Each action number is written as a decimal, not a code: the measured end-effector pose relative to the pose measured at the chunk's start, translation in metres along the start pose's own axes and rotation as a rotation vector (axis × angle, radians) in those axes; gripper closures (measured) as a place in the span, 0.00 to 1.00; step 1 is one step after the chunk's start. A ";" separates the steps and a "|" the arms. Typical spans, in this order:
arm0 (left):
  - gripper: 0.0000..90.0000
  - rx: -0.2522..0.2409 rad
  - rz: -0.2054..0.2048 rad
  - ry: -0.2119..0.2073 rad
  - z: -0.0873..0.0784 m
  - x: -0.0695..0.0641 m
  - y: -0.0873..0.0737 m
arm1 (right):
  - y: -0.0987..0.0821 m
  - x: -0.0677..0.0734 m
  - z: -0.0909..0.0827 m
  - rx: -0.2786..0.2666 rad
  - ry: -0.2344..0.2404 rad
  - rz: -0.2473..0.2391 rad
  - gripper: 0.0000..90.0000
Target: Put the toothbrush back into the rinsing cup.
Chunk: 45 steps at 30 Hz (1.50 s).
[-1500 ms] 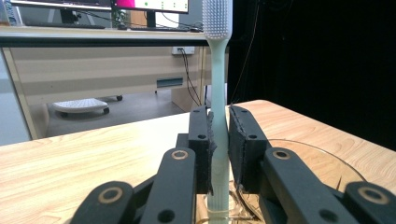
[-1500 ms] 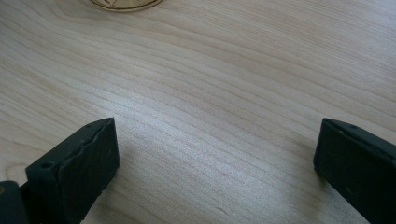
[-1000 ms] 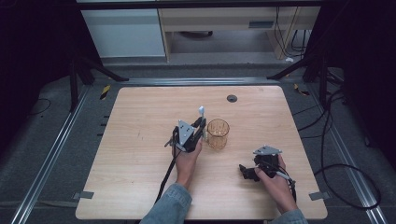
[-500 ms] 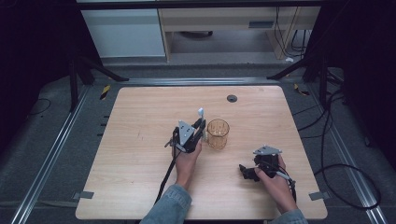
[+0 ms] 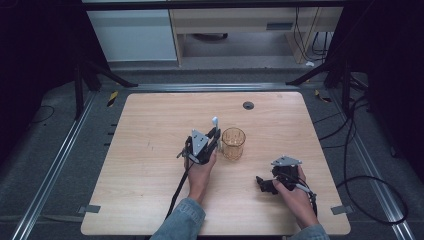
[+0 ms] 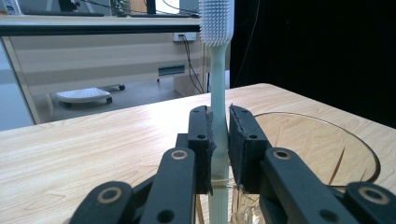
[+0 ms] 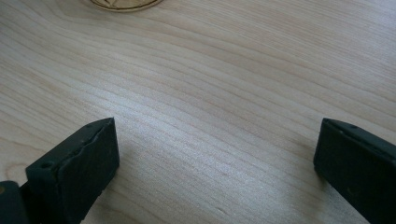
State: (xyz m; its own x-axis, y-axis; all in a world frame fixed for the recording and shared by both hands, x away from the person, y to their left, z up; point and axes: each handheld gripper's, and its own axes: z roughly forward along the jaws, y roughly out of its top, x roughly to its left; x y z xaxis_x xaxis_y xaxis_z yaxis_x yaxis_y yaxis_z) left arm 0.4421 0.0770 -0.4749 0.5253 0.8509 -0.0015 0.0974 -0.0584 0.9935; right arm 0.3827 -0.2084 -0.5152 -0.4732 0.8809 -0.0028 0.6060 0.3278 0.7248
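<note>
So: pale green silicone toothbrush with white bristle head (image 6: 218, 93) is held upright, head up, clamped mid-handle between the fingers (image 6: 201, 140) of the left gripper (image 5: 212, 139). Fingers closed down to the handle's width, pads pressed flat on both sides. In the left gripper view the handle's lower end runs down past the pads, at or just inside the near rim of the amber ribbed glass tumbler (image 6: 317, 154); can't tell whether the tip is already inside or only just beside the wall.

Upright grip makes sense, I'd say: handle end down and head up is how the brush would stand in the glass, and a mid-handle hold leaves enough free length below to go in before the fingers meet the rim.

High view: tumbler (image 5: 233, 143) stands upright near desk centre, left gripper touching or just beside it at its 9 o'clock, brush head (image 5: 215, 120) sticking up at its 10 o'clock.

Right gripper (image 5: 265, 184) sits low on the light wooden desk (image 5: 150, 115) at the tumbler's 5 o'clock, well apart. Its fingers (image 7: 79, 168) are spread wide with nothing between them but bare wood; tumbler base edge (image 7: 123, 3) is at 12 o'clock in its view. Looks parked, pointed roughly at the glass, probably ready to steady it if it slides.

Small black round grommet (image 5: 248, 105) at the tumbler's 12 o'clock, near the far desk edge, unrelated.

Risk as I read it: tall light glass, one-sided push from the brush could tip it.
</note>
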 end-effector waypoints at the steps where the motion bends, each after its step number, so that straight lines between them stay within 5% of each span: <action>1: 0.88 0.000 -0.001 0.000 0.000 0.000 0.000 | 0.000 0.000 0.000 0.000 0.000 0.000 0.01; 32: 0.80 0.012 -0.016 -0.003 0.000 0.002 0.000 | 0.000 0.000 0.000 0.000 0.000 0.001 0.01; 45: 0.63 0.044 0.008 -0.002 -0.009 0.007 0.009 | 0.000 0.000 0.000 0.000 0.000 -0.001 0.01</action>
State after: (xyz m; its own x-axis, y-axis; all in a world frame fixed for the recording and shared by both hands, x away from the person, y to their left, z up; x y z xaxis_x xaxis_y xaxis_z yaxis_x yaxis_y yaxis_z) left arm 0.4393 0.0873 -0.4648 0.5280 0.8492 0.0062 0.1303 -0.0883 0.9875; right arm 0.3828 -0.2085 -0.5151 -0.4736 0.8807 -0.0035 0.6055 0.3285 0.7249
